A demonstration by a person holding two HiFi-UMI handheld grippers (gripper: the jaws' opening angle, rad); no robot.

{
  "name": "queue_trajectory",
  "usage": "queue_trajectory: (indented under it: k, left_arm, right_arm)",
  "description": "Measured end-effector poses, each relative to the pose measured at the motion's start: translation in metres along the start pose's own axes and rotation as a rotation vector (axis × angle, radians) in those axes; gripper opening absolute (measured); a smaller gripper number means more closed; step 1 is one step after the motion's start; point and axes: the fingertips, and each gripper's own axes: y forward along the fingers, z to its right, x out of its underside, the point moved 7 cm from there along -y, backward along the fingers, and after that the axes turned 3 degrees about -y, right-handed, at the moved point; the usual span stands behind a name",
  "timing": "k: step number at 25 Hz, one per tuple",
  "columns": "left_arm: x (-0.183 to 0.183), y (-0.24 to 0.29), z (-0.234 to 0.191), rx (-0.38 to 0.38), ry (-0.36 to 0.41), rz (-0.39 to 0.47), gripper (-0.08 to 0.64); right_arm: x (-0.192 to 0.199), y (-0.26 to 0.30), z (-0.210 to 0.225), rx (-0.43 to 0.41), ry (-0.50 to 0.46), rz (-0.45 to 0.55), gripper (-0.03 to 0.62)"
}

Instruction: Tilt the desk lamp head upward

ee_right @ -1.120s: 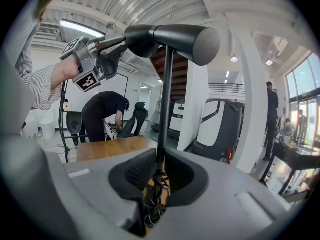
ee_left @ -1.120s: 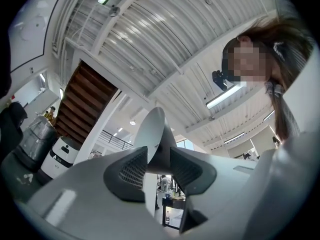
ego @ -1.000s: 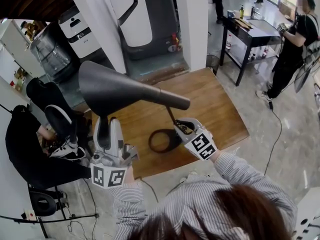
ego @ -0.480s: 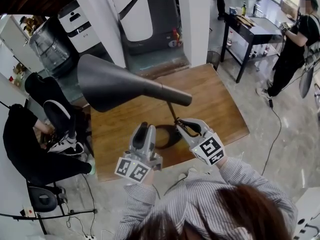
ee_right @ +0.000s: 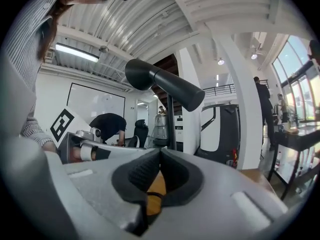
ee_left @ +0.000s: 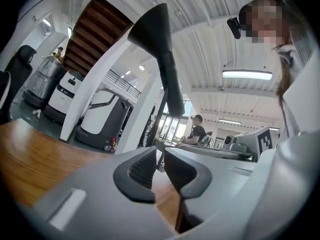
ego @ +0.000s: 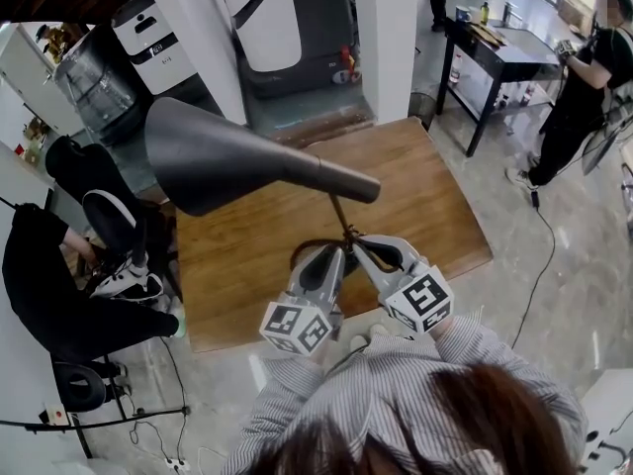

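Observation:
A black desk lamp stands on the wooden table (ego: 425,196). Its cone head (ego: 213,161) points left and a thin stem (ego: 341,216) runs down to a ring base (ego: 297,250), which my left gripper mostly hides. My right gripper (ego: 358,245) is shut on the stem low down; in the right gripper view the stem (ee_right: 173,124) rises from the closed jaws (ee_right: 160,154) to the head (ee_right: 145,74). My left gripper (ego: 339,250) has come up beside it. Its jaws (ee_left: 161,156) are closing, with the stem (ee_left: 159,129) in the narrow gap and the pads not pressing on it.
A white pillar (ego: 386,38) and a grey machine stand behind the table. A black side table (ego: 504,57) with a person (ego: 584,77) beside it is at the back right. People in black (ego: 59,285) crouch at the left. A cable (ego: 544,265) runs over the floor.
My left gripper has swung right from under the lamp head to the stem, and its jaws have narrowed. The right gripper has stayed on the stem.

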Motion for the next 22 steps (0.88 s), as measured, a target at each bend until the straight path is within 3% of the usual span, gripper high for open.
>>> queue_trajectory:
  k: [4, 16, 22]
  left_arm:
    - [0.004, 0.002, 0.006, -0.008, 0.017, -0.011, 0.006]
    - [0.005, 0.003, 0.01, -0.044, 0.025, -0.037, 0.005]
    - [0.004, 0.002, 0.009, -0.04, -0.017, -0.018, 0.005]
  right_arm:
    - [0.005, -0.001, 0.0, -0.002, 0.018, -0.013, 0.002]
    - [0.012, -0.002, -0.001, -0.014, 0.042, -0.046, 0.0]
    - [0.008, -0.002, 0.001, -0.033, 0.032, -0.02, 0.0]
